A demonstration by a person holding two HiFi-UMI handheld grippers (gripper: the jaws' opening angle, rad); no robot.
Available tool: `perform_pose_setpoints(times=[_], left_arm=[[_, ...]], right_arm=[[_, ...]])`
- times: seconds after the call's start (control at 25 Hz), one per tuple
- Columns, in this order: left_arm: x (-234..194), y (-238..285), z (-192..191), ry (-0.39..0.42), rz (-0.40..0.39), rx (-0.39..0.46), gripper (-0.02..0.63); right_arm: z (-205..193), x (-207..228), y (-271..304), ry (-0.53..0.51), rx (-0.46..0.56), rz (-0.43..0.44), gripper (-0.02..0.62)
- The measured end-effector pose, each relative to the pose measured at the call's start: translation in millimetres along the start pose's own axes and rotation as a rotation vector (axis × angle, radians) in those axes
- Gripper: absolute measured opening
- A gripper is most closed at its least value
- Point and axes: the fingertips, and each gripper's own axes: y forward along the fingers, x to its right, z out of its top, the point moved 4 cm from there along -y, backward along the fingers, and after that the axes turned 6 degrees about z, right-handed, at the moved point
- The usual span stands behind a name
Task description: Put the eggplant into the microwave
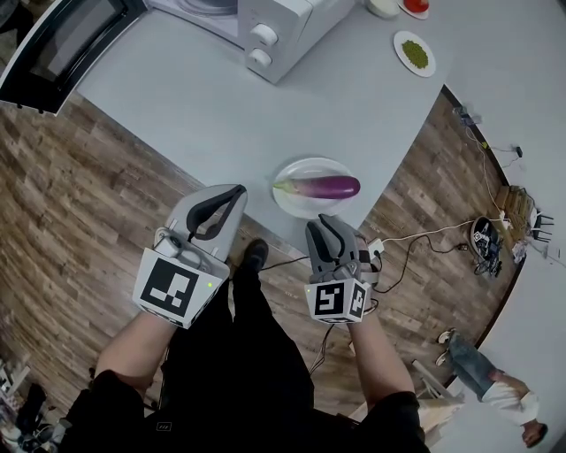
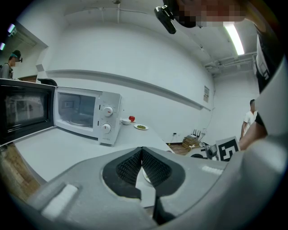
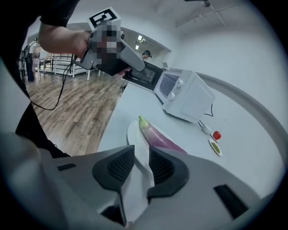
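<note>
The eggplant [image 1: 323, 187] is lying lengthwise on a white oval plate [image 1: 292, 205], its green stem end pointing toward the left gripper's side. The plate is sitting close to the near edge of the table [image 1: 221, 97], which is running diagonally across the head view, with wood floor [image 1: 71, 195] below it. Between the plate and the microwave [image 1: 283, 22] a broad stretch of bare table is lying open. The microwave door [image 1: 62, 44] is swung wide to the left, its outer end showing over the floor in the head view, and the cavity is facing the open stretch. To the right of the microwave, well apart from the plate, a small dish with something green [image 1: 414, 53] is resting on the table.

Both grippers are hovering off the table, over the floor just short of its near edge, each held in a hand with the forearm reaching forward from the person's body. The left gripper [image 1: 232, 196] is clenched, its jaw tips meeting with nothing between them, and it is pointing toward the microwave. The right gripper [image 1: 325, 223] is pointing at the plate with its jaws slightly apart and empty; through the narrow gap its own view is showing the plate and the eggplant just beyond.
</note>
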Motion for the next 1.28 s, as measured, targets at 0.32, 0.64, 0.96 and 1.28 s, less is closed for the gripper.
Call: perform_pose_setpoints(times=[0.32,0.64,0.96,1.28], left_arm=[[1.3,-0.1,-2.0,0.006,0.001,-0.007,0.008],[-0.8,-6.1,-6.9,0.023,0.004,-0.005,0.008],[-5.6,-17.2,-12.7,0.024,0.019,-0.011,0.008],[-8.9,-23.6,-13.2,0.02,0.027,-0.008,0.008]], right_arm=[[-6.3,-0.7,5.6,-0.096,-0.059,-0.017,0.106],[-11.4,-6.0,11.2,-0.197,-0.112,-0.027,0.106],[-15.1,-8.0,18.5,-0.246,-0.156,-0.067,0.106],[-11.9,-11.9,24.6,-0.442,-0.217,-0.099,0.09]])
